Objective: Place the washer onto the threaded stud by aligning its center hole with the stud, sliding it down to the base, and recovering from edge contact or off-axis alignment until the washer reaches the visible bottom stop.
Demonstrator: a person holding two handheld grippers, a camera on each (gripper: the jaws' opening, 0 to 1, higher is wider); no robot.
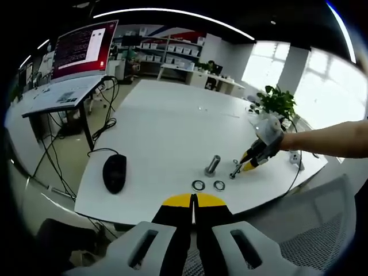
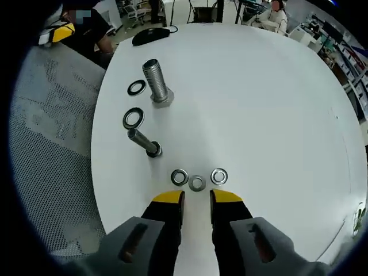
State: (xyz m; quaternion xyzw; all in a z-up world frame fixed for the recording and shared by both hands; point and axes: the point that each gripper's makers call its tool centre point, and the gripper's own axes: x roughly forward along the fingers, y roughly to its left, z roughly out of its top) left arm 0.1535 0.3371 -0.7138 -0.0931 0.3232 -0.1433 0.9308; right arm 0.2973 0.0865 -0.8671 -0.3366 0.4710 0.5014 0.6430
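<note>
Just ahead of your right tool [image 2: 196,198], jaws spread and empty, three small washers [image 2: 197,183] lie on the desk [image 2: 259,103], so pinch the middle one by its rim and carry it level toward the thinner stud [image 2: 144,142] at eleven o'clock.

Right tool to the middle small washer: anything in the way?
Nothing visible. The right tool sits open just short of the washer, with bare table between; two more washers flank it. The studs stand farther off.
</note>
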